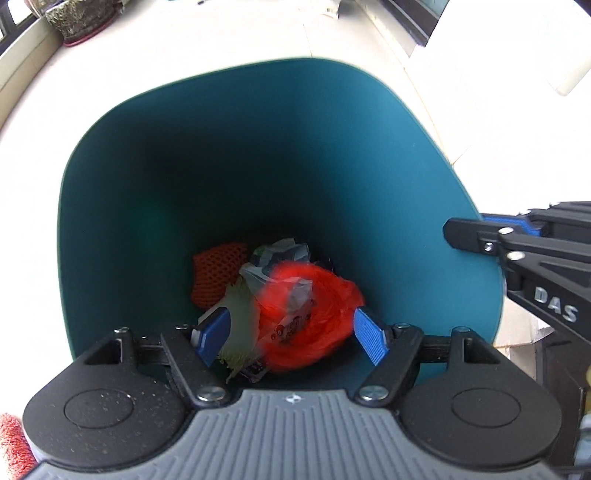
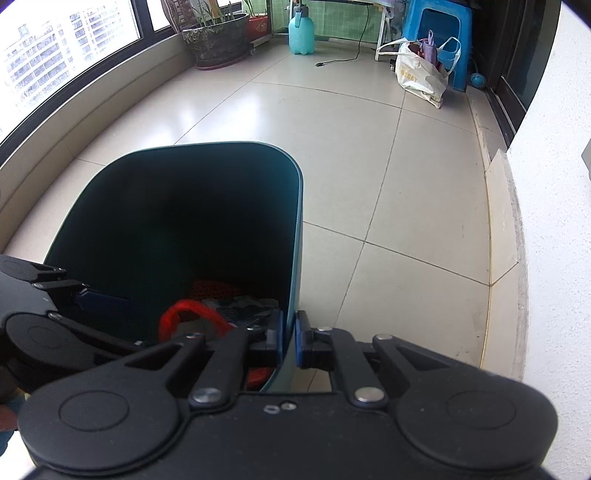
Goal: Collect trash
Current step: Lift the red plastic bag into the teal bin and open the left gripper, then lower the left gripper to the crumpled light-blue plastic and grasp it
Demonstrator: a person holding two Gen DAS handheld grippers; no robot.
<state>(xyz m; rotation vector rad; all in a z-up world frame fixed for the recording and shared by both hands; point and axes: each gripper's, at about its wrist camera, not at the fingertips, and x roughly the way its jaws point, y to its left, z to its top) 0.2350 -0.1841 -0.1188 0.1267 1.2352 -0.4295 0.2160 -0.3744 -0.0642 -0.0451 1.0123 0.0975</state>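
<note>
A teal trash bin [image 1: 406, 155] stands on the tiled floor, also in the right wrist view [image 2: 295, 221]. My left gripper [image 1: 291, 338] is open over the bin's mouth. A blurred red plastic bag [image 1: 317, 299] with a printed wrapper lies just beyond its fingers, loose in the bin. Below it are an orange foam net [image 1: 214, 273], crumpled wrappers [image 1: 280, 254] and a pale scrap [image 1: 240, 314]. My right gripper [image 2: 289, 339] is shut on the bin's right wall at the rim; it shows at the right in the left wrist view [image 1: 480, 240]. The red bag [image 2: 192, 314] shows in the right wrist view.
Potted plants [image 2: 218, 40] stand by the curved window. A teal spray bottle [image 2: 301, 31], a cable, a white shopping bag [image 2: 424, 72] and a blue stool [image 2: 439, 29] are at the far end. A raised stone ledge [image 2: 506, 221] and a white wall run along the right.
</note>
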